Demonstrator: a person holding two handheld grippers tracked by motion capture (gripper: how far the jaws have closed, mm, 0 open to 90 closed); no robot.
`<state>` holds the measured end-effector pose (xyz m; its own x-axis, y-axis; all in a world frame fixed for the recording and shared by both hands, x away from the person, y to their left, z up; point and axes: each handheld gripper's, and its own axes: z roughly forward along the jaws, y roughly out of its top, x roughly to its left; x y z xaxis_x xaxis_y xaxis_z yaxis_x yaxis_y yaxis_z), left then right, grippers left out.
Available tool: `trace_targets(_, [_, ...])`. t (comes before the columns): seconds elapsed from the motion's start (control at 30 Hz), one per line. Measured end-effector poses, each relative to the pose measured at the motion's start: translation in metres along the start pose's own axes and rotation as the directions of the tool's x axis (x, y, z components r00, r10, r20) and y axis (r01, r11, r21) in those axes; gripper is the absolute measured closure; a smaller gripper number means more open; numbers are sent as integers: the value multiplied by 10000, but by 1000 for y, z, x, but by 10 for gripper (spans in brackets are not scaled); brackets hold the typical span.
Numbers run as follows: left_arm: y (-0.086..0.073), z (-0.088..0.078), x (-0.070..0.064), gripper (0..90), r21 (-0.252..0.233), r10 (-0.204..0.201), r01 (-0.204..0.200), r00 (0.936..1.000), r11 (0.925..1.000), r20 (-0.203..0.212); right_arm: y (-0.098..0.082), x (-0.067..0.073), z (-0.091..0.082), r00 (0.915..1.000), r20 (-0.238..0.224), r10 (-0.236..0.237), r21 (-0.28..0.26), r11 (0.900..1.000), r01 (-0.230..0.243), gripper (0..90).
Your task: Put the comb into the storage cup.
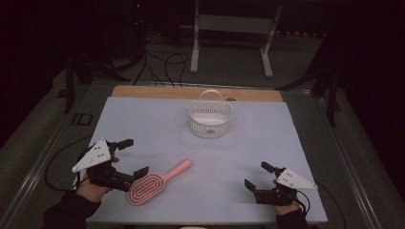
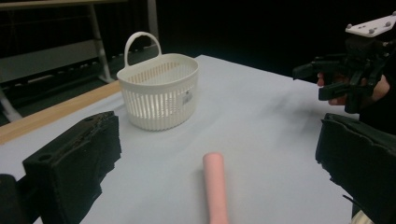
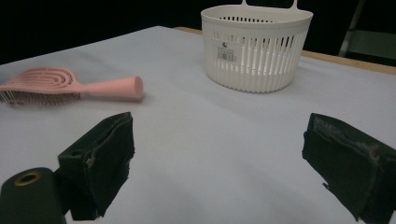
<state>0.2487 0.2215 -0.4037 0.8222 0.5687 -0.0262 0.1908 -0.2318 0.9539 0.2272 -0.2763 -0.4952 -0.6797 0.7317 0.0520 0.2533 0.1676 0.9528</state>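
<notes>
**Both tools spread wide, pink brush by the left one**

Left tool (image 1: 130, 156) sits at the near left of the surface (image 1: 157, 124) in the high view, its jaws spread wide and holding nothing. One jaw tip lies just beside the head of the pink hairbrush (image 1: 153, 183), which rests flat with its handle pointing away toward the middle. The right tool (image 1: 257, 176) is at the near right, well apart from the brush, jaws also spread and empty. A white slotted basket (image 1: 210, 119) stands upright near the far edge, handle raised.

From the left gripper view, the two black jaws stand far apart at the lower corners, and the brush's pink handle (image 2: 215, 191) lies between them on the pale surface (image 2: 261, 116). The basket (image 2: 159, 91) stands beyond, and the other hand with the right tool (image 2: 322, 79) shows at the upper right.

From the right gripper view, the jaws are again wide with bare surface (image 3: 210, 140) between them. The hairbrush (image 3: 60, 86) lies at the left, handle toward the basket (image 3: 256, 44), which stands apart from it.
</notes>
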Motion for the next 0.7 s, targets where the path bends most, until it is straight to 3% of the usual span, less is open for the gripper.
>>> trace_targets(0.23, [6, 23, -2, 0, 755, 283, -333, 9974, 9966, 670, 0, 1, 0, 10000, -18, 8, 4, 10000, -8, 89])
trace_targets(0.43, [9, 37, -6, 22, 1019, 453, -563, 9933, 9932, 1067, 0, 1, 0, 10000, -8, -17, 25, 10000, 17, 89])
trace_targets(0.6, [10, 46, -8, 50, 1347, 684, -864, 9888, 9871, 1329, 0, 1, 0, 10000, -23, 3, 32, 10000, -3, 89])
trace_targets(0.7, [10, 56, -9, 56, 1771, 873, -1111, 9867, 9779, 1368, 0, 0, 1, 10000, -67, 5, 58, 10000, -5, 89])
